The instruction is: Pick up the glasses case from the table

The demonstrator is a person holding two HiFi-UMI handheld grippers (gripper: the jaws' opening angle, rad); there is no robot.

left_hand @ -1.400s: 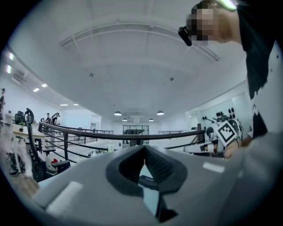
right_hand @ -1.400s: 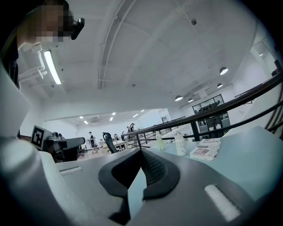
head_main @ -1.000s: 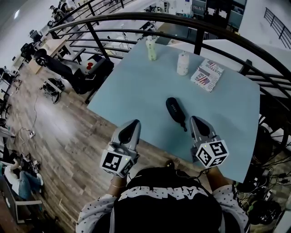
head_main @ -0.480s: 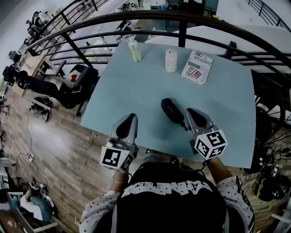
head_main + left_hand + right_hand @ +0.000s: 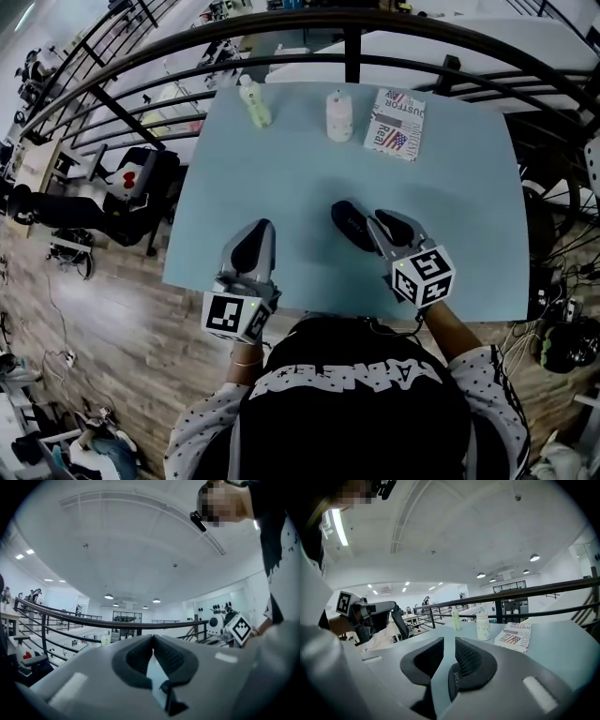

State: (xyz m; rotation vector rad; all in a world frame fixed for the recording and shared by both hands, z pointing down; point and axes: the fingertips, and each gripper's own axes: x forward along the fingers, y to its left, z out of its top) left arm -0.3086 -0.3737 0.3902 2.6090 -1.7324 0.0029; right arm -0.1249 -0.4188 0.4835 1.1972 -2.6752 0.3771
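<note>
The black glasses case (image 5: pixel 352 226) lies on the light blue table (image 5: pixel 281 169), right of centre, slanting toward the near right. My right gripper (image 5: pixel 376 221) sits at its near end, and its jaws are opening. In the right gripper view a narrow gap shows between the pads (image 5: pixel 449 641). The case's dark end (image 5: pixel 454 681) sits low in that gap against the right pad, not pressed. My left gripper (image 5: pixel 259 228) hovers over the table's near left part, well apart from the case. Its tips meet (image 5: pixel 153 638) with nothing between them.
At the table's far edge stand a pale green bottle (image 5: pixel 254 101), a white bottle (image 5: pixel 338 115) and a flag-printed booklet (image 5: pixel 395 124). A dark curved railing (image 5: pixel 281 37) runs behind the table. The near table edge lies just under both grippers.
Both grippers have moved forward over the table. The right one has come up to the case's near end; the case itself has not shifted.
</note>
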